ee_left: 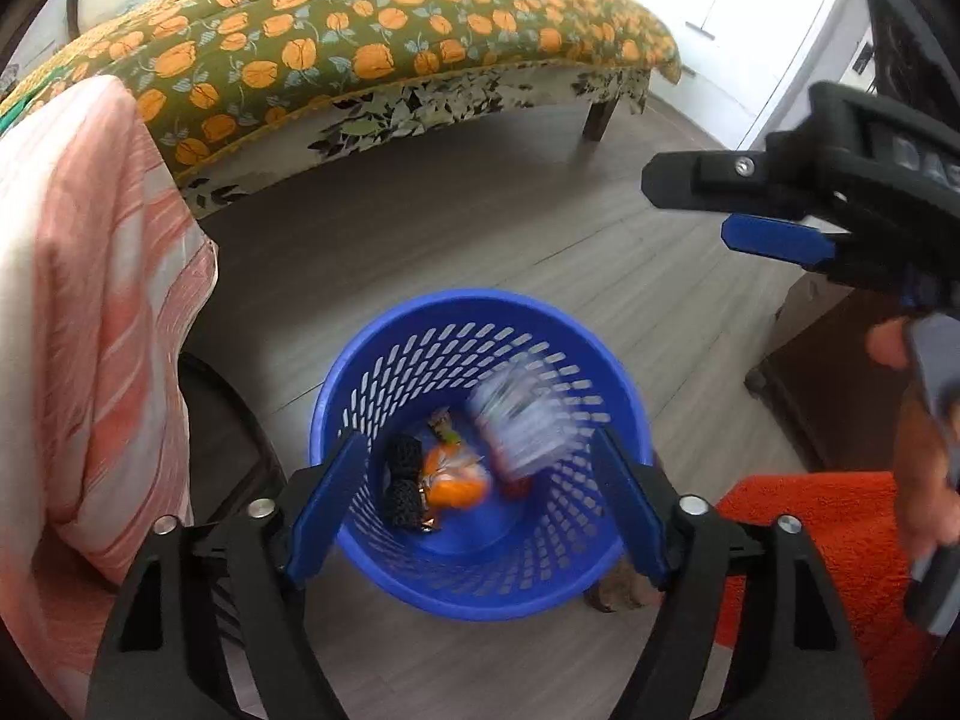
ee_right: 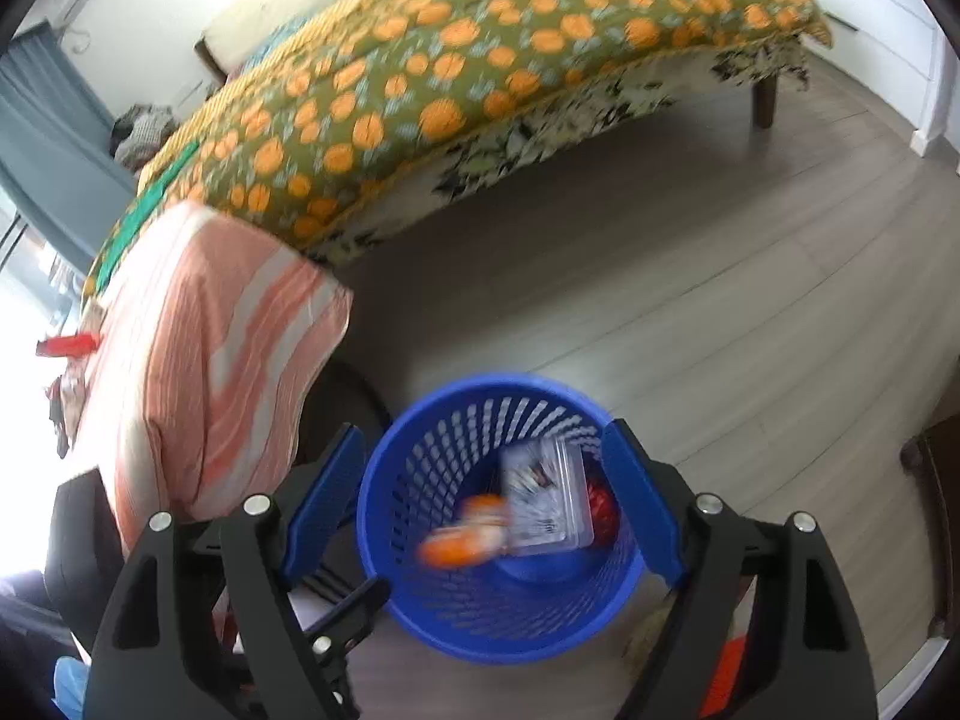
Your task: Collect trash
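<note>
I hold both grippers over the blue basket (ee_left: 480,588) that stands on the wooden floor (ee_left: 480,228), near the bed (ee_left: 384,48) with the orange-flowered cover. My left gripper (ee_left: 477,498) is spread wide with nothing between its fingers, one on each side of the basket's mouth. My right gripper (ee_right: 483,504) is just as wide and also empty; from the left it shows at the far right, above and beside the basket.

The trash is inside the basket: a blurred white and silvery packet (ee_left: 522,426) against the right wall, possibly still dropping, an orange wrapper (ee_left: 453,483) on the bottom, and two dark meshy lumps (ee_left: 403,480) to its left. Something red (ee_right: 602,507) sits behind the packet.

To do this step well, I judge I should keep each gripper centred over the opening until the piece settles, so nothing catches the rim, then lift straight up clear of the basket before turning towards the next piece.

The packet carries print, but motion blur makes it unreadable. On the right gripper's body a few pale letters show, cut off at the edge; I cannot make out a word.
</note>
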Demonstrator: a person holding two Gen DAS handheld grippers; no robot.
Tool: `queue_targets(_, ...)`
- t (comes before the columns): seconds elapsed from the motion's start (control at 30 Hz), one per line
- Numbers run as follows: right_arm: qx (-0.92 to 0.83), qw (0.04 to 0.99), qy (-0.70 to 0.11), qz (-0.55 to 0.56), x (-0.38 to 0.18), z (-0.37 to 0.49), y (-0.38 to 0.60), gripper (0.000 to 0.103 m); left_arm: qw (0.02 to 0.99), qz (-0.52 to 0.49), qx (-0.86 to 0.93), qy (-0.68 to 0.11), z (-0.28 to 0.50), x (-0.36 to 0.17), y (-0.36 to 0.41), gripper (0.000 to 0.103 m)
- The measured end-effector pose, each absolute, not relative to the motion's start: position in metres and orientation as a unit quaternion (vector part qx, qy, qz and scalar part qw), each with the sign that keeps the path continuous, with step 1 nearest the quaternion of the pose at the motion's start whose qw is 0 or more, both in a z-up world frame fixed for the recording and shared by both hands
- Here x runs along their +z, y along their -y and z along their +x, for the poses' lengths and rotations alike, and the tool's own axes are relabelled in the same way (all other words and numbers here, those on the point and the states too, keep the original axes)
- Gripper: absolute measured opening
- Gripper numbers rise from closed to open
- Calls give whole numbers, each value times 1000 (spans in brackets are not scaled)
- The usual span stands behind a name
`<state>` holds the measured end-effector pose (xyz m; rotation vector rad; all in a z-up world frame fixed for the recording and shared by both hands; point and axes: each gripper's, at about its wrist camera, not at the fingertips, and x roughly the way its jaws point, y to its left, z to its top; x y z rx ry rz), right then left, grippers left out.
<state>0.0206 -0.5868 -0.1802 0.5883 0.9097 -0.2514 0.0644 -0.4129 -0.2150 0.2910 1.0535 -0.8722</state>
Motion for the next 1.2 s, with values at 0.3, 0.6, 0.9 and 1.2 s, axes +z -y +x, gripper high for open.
queue_targets(0.3,-144,893,-359,231,-138,9,571,86,811,91,-443,-372,11,-122,339,98)
queue_targets(0.6,-111,939,-311,99,-106,27,475,86,849,127,-355,-371,13,-96,228,98)
queue_targets(0.9,63,916,-394,33,-113,97,302,87,881,39,-220,-417,75,-98,68,98)
queue_targets(1.2,102,891,-442,-11,-137,167,205,87,888,4,-140,-439,155,-107,-12,98)
